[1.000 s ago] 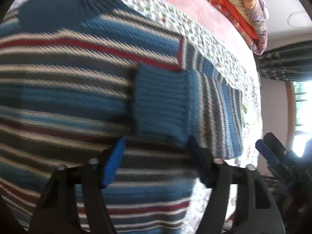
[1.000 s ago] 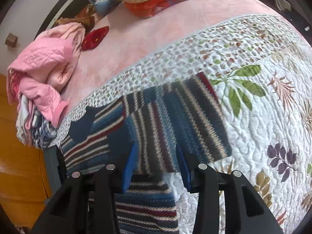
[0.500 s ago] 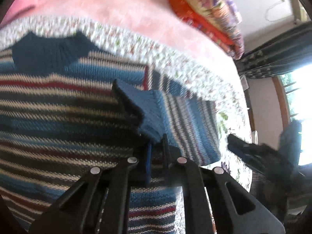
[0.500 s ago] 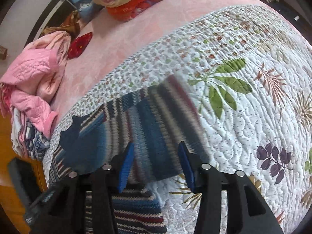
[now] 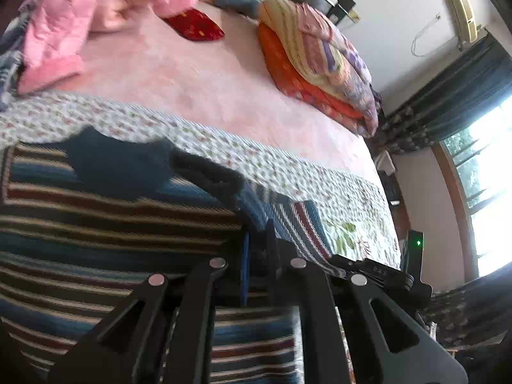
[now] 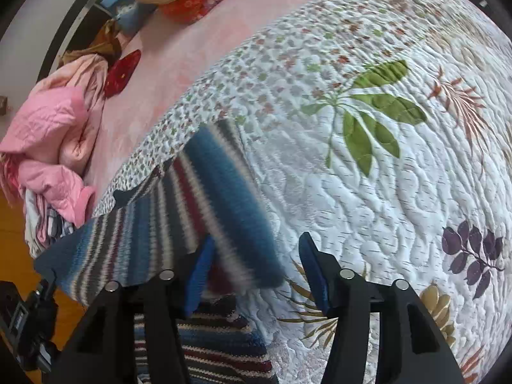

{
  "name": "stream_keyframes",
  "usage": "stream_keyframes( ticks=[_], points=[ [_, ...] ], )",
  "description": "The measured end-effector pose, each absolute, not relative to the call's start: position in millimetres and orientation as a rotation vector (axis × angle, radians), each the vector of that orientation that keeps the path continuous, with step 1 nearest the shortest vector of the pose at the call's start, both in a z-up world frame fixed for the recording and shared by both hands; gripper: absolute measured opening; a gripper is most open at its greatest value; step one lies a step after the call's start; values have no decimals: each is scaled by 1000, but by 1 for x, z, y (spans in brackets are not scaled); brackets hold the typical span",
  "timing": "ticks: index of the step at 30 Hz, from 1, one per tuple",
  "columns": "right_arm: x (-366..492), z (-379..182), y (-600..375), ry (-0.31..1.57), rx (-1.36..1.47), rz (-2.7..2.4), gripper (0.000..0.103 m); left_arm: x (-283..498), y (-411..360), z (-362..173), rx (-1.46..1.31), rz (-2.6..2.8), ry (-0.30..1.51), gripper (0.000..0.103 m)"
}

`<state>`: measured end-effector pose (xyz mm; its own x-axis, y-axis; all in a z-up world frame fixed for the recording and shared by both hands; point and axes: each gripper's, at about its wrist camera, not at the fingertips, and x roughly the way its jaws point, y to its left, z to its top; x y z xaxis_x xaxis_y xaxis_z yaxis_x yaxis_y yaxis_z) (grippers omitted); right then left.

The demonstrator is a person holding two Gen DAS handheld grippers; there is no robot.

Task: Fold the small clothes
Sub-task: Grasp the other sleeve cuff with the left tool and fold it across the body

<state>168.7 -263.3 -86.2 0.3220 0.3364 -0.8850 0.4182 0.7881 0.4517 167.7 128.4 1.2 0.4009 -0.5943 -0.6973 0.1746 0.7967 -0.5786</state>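
Left gripper (image 5: 257, 256) clamped on sweater (image 5: 96, 224) sleeve (image 6: 224, 211), lifting it to fold across; right gripper (image 6: 256, 275) fingers apart, waiting

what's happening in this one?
A person with two handheld grippers is folding a striped sweater on a quilt-covered bed. The left gripper is shut on the sweater's sleeve near the cuff and holds it lifted off the sweater's body. The right gripper is open just above the quilt, next to the raised sleeve, gripping nothing.
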Motion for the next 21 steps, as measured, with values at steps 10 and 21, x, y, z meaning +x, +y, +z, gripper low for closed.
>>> stream_keyframes(
  ticks=[10,21],
  points=[
    [176,-104,-230,1330,726,67,61,173,220,-13,-464,-384,1050,7],
    [185,-127,-190,1390,615,89,53,182,269,-95,-516,-239,1170,9]
  ],
)
